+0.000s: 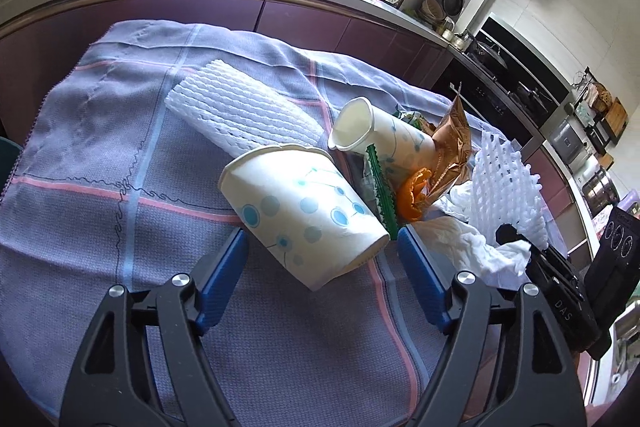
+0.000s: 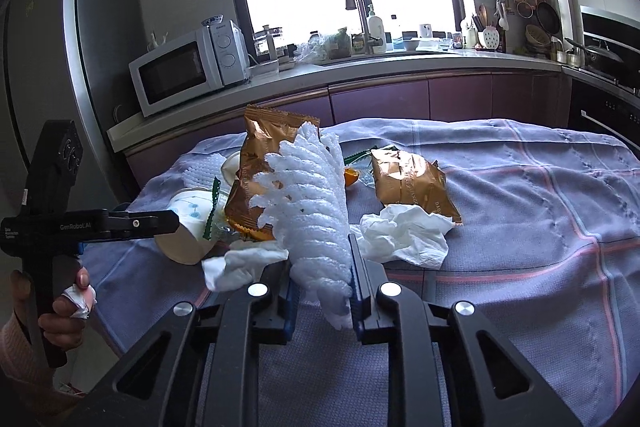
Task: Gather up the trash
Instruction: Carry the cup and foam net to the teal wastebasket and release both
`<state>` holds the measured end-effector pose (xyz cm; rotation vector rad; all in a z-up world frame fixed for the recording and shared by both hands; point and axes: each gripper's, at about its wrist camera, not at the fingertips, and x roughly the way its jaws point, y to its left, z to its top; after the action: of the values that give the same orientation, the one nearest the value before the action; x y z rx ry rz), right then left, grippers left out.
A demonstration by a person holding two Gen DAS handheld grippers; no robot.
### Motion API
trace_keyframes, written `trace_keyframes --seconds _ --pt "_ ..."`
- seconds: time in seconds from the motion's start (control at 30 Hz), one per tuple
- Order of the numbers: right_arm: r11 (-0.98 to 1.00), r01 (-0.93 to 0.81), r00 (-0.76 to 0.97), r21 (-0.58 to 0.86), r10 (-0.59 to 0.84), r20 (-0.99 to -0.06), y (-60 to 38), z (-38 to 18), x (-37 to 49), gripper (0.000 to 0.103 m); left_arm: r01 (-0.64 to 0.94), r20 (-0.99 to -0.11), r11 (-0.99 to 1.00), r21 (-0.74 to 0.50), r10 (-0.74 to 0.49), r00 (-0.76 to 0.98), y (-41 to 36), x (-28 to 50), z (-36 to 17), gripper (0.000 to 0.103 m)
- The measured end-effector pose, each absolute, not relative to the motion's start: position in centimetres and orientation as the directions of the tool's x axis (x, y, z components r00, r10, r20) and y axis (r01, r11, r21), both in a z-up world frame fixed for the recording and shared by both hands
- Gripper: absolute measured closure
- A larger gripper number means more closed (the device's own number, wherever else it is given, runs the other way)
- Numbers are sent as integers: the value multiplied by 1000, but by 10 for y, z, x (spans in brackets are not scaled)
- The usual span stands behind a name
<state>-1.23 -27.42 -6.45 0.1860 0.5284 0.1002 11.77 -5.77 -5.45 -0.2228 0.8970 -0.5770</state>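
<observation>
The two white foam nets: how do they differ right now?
The flat foam net lies untouched on the cloth; the stretched foam net stands upright, pinched in the right claw. The first looks tight and closed, the second spread with open holes. Both are white fruit-wrap mesh.

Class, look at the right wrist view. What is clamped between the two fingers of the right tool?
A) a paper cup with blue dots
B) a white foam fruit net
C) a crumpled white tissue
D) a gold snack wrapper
B: the right tool has its blue-padded fingers pressed on the white foam fruit net, which stands up from them above the checked cloth.
</observation>
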Motion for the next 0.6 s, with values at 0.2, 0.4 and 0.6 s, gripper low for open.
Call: trace_keyframes --seconds 0.2,0.4,0.6 --pt "977 -48 870 207 143 -471 -281 -56 -16 84 348 -671 796 -494 -604 430 -57 137 -64 31" --pt "973 -60 877 223 158 -454 -286 -48 -18 84 351 -664 801 -484 -598 449 -58 137 -66 38" --pt "970 -97 882 225 188 -433 -278 -38 -20 84 377 -643 806 -457 -592 485 -58 129 -55 40"
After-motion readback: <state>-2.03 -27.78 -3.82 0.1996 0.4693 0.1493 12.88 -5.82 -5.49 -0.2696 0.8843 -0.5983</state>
